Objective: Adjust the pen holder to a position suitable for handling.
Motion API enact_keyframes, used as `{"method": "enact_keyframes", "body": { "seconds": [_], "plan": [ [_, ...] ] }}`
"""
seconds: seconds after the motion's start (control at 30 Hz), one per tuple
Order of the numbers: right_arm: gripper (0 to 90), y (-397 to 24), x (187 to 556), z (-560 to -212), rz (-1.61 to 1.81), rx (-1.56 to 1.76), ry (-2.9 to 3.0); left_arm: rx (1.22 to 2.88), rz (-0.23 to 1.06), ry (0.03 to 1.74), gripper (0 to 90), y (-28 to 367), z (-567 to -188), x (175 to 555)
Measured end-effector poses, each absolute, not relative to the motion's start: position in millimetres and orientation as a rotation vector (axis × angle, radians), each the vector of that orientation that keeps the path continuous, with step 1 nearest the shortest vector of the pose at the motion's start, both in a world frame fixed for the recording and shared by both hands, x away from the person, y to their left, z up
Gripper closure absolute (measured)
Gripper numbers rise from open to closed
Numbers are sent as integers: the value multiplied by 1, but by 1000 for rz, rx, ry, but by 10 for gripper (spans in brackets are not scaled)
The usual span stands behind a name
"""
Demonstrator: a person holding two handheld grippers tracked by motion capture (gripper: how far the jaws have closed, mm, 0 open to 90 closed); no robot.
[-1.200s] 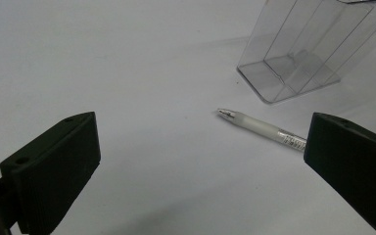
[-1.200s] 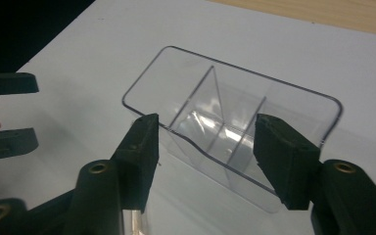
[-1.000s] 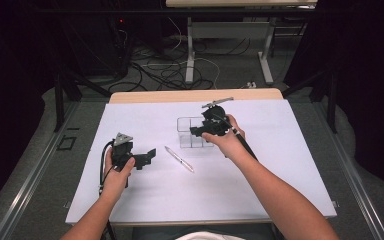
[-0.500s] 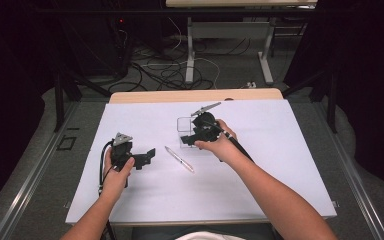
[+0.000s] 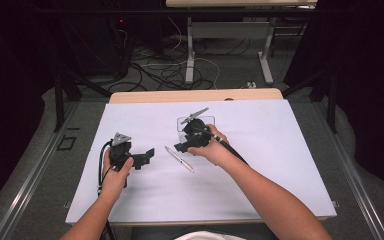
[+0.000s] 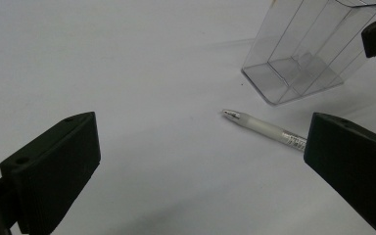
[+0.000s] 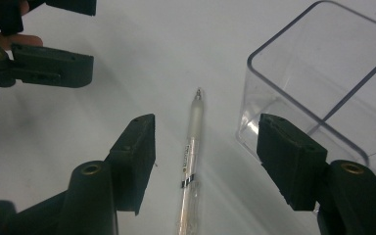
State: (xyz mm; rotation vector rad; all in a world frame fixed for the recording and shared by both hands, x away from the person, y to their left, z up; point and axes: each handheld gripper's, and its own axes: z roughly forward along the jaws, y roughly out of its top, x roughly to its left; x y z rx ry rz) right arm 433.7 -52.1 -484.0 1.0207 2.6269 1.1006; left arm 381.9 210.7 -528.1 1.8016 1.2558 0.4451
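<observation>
A translucent white pen (image 5: 179, 158) lies flat on the white table (image 5: 280, 150), between the two hands. Behind it stands a clear plastic box (image 5: 202, 120), empty and divided inside. My right gripper (image 5: 182, 146) hovers over the pen's far end. In the right gripper view the pen (image 7: 191, 152) runs up between the open jaws (image 7: 205, 142), untouched, with the box (image 7: 323, 73) at the right. My left gripper (image 5: 147, 154) rests on the table left of the pen, wide open (image 6: 200, 156), facing the pen (image 6: 264, 128) and the box (image 6: 303, 54).
A wooden strip (image 5: 195, 95) borders the table's far side. Beyond it are cables (image 5: 155, 70) on the floor and the legs of another table (image 5: 190, 50). The white surface stretches wide to the right and toward the person.
My right gripper has come left and down from over the clear box to the pen's far end. The left gripper and the pen have stayed put.
</observation>
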Motion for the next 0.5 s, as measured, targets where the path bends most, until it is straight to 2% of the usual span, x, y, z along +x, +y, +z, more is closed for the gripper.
{"method": "enact_keyframes", "body": {
  "seconds": [0.5],
  "plan": [
    [388, -38, 431, -503, 1021, 919, 2718, 1802, 446, 1255, 3, 211, -528, 382]
  ]
}}
